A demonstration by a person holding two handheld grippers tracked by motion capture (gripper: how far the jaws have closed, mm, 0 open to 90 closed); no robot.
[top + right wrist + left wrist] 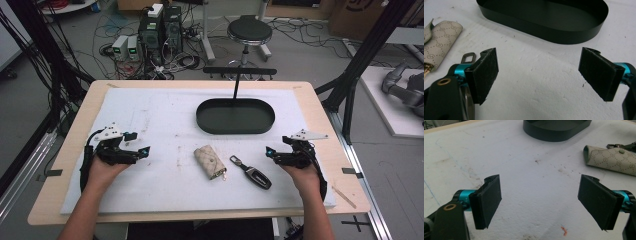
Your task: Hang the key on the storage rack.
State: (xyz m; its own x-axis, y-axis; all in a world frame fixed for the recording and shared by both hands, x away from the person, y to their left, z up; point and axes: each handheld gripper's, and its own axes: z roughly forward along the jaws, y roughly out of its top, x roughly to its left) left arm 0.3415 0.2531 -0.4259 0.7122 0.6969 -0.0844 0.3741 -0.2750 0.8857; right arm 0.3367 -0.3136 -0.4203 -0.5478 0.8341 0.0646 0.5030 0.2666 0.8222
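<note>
Both tongs spread wide and holding nothing, left gripper (143, 151) and right gripper (270, 152) flank the key pouch (210, 161) and car key (252, 172) at lower center, probably headed for the tray (235, 116) above.

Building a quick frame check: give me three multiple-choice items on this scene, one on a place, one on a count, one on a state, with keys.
1. Where does the beige key pouch lie?
A. inside the tray
B. on the white mat, left of the car key
C. in the left gripper

2. How many loose things lie on the mat between the two grippers?
A. two
B. four
C. none

3. How does the right gripper stand?
A. shut on the car key
B. shut on nothing
C. open

Key: 1 B, the pouch lies on the mat beside the car key, short of the black oval tray. 2 A, pouch and car key. 3 C, its jaws stand wide apart over bare mat.
</note>
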